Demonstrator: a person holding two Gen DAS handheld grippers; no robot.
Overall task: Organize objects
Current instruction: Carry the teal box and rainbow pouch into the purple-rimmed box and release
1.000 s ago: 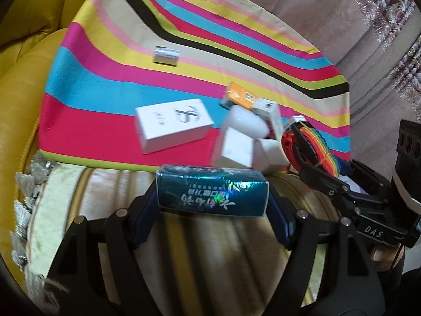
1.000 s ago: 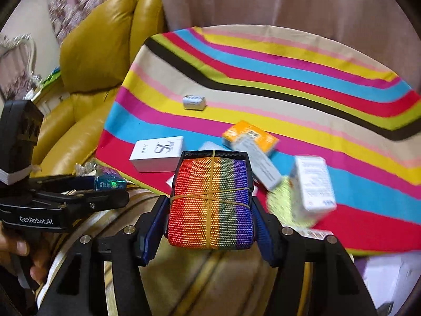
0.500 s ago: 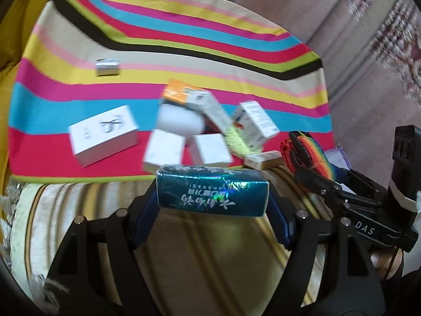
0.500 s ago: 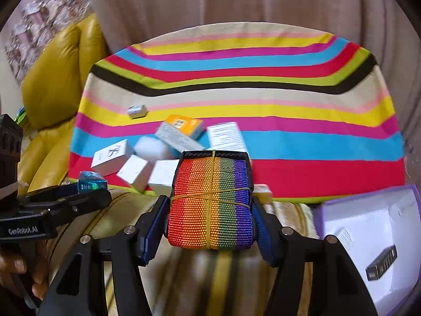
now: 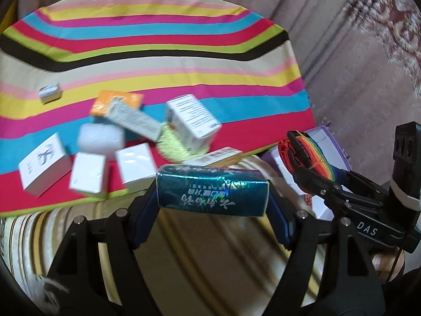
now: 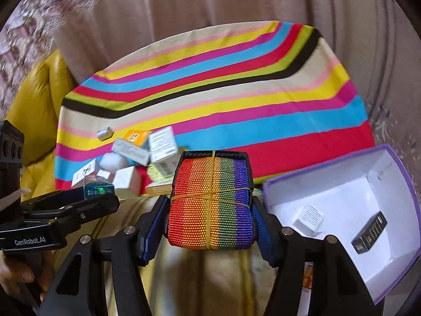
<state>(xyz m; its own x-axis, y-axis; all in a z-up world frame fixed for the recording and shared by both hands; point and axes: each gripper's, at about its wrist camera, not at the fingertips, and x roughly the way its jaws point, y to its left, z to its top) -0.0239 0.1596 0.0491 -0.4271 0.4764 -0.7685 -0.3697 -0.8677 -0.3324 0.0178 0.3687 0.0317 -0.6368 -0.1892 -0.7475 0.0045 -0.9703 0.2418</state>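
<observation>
Left gripper (image 5: pixel 211 194): jaws closed on a teal holographic box (image 5: pixel 211 193), gripped across its ends, long side crosswise, printed characters facing the camera. The box is held in the air above a striped beige cushion (image 5: pixel 200 260), just short of the near edge of the striped cloth (image 5: pixel 168 52).

Right gripper (image 6: pixel 210 202): jaws clamped on a folded rainbow strap (image 6: pixel 210 205), bound with a yellow rubber band, black buckle at its top edge. The strap is off the surface, between the cloth's near edge and the purple-edged box (image 6: pixel 394 168) at the right.

The purple-edged box is open with a white interior. Inside lie a small white box (image 6: pixel 310 217) and a black box (image 6: pixel 369 233), apart from each other.

On the cloth, near its front left part, sits a loose cluster:
- white box with black lettering (image 5: pixel 43 164), leftmost
- two plain white boxes (image 5: pixel 88 176) side by side
- a white rounded lump (image 5: pixel 101 138) behind them, blurred
- an orange box (image 5: pixel 115 102) with a long white box (image 5: pixel 134 119) lying across it
- a white printed carton (image 5: pixel 193 122), tilted, resting on a yellow-green patch
- a flat box with a yellow edge (image 5: pixel 214 158) at the cloth's edge, just behind the teal box

A small silver box (image 5: pixel 49 92) sits alone, apart from the cluster, farther back on the left.

In the left wrist view the right gripper shows at the right with the strap in it. In the right wrist view the left gripper shows at the left, a hand (image 6: pixel 18 271) on its handle. A yellow leather seat (image 6: pixel 34 100) stands left of the cloth, with pleated curtain behind.
</observation>
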